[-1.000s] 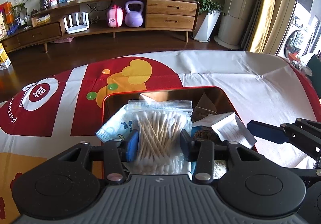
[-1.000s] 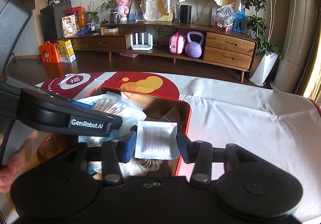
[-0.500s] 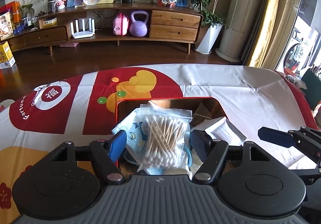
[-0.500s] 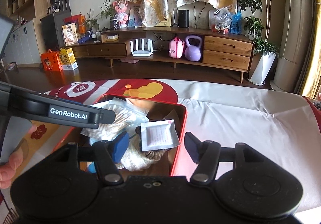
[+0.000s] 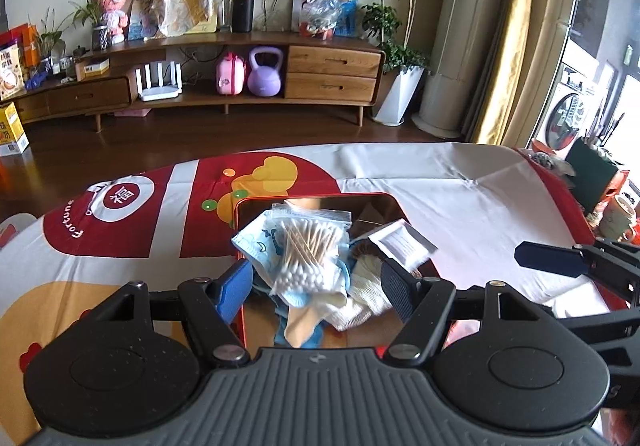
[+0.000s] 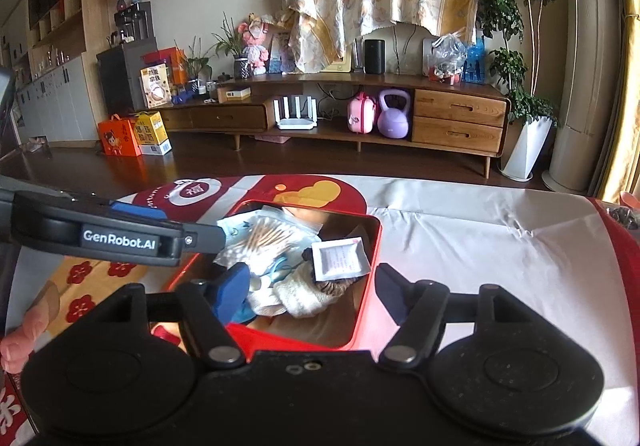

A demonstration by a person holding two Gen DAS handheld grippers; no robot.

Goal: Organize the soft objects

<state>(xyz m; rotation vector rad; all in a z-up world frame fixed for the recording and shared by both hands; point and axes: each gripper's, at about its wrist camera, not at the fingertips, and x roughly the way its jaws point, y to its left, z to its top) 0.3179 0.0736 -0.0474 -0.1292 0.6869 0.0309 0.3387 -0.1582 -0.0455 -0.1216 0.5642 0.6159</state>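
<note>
Left wrist view: the left claw (image 5: 316, 286) stands released over the shallow red metal tray (image 5: 238, 230) on the cloth-covered table (image 5: 460, 202), near its front edge. In the tray lie the clear zip bag of cotton swabs (image 5: 306, 246), a blue patterned face mask (image 5: 260, 246), a white paper sachet (image 5: 402, 242) and cream knitted socks (image 5: 368, 294). The right claw (image 6: 310, 288) is opening, gripping nothing, above the same tray.

A purple kettlebell (image 6: 394, 113) sits beside a pink case (image 6: 361, 114) on the sideboard (image 6: 458, 118).
</note>
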